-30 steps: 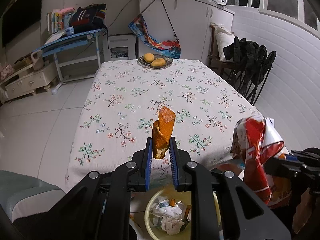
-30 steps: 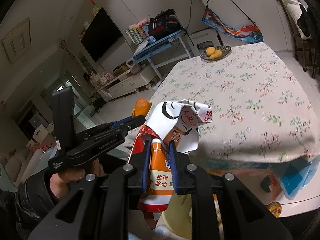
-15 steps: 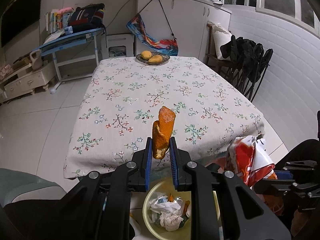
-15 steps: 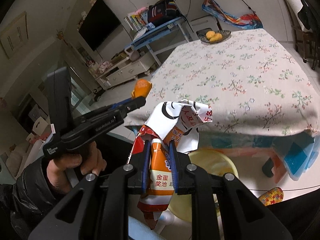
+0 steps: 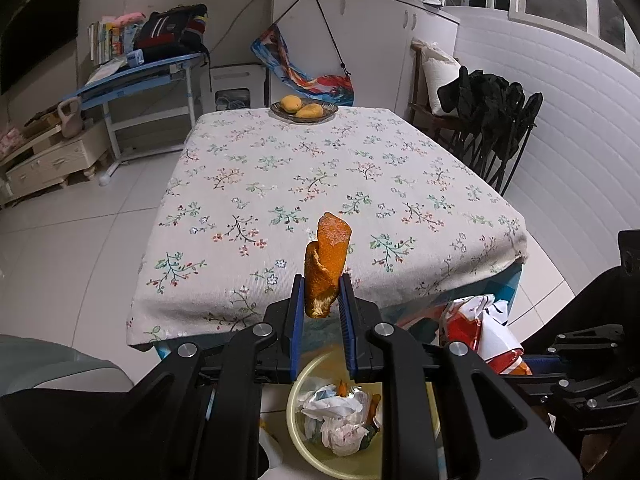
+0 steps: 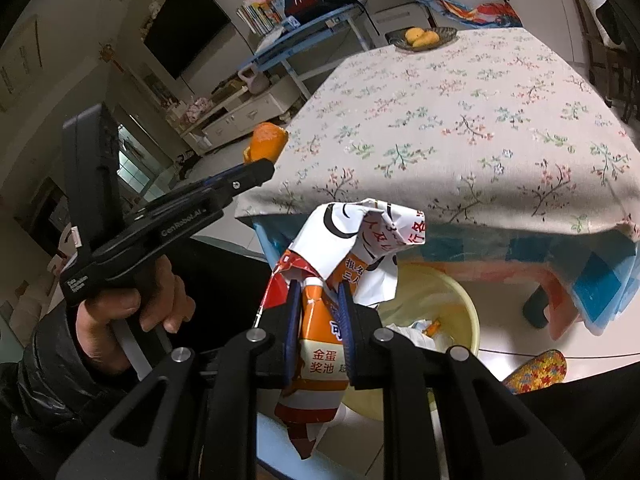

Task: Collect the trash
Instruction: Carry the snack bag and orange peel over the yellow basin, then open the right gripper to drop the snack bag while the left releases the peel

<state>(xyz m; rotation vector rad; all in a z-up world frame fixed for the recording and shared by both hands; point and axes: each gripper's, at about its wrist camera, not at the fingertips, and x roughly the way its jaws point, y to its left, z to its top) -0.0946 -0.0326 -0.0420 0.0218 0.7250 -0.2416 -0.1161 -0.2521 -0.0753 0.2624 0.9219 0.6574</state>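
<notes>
Left wrist view: the left tool (image 5: pixel 323 308) is pinching an orange peel (image 5: pixel 326 264). The peel stands up between the two blue pads and curls at the top. Below the tool sits a yellow bin (image 5: pixel 298 436) on the floor. It holds white crumpled paper (image 5: pixel 334 420) and some orange bits. The bin is just in front of the near edge of the worktop (image 5: pixel 328 184), which has a flowery cloth on it. At the far end of the worktop is a dark plate (image 5: pixel 304 114) with two yellow fruits (image 5: pixel 300 107) on it. To the right, low down, part of a red and white snack bag (image 5: pixel 480 328) shows beside the other tool.

Right wrist view: the right tool (image 6: pixel 319 336) is pinching the snack bag (image 6: pixel 340 264). The bag is crumpled, orange and red at the bottom and white at the top, and it sticks up above the pads. The yellow bin (image 6: pixel 460 304) is behind the bag, down on the floor, near the worktop (image 6: pixel 460 120) edge. On the left, a hand (image 6: pixel 132 312) holds the left tool (image 6: pixel 260 170), and the orange peel (image 6: pixel 266 146) sticks out at its tip. A bright slipper (image 6: pixel 536 370) lies on the floor to the right of the bin.
</notes>
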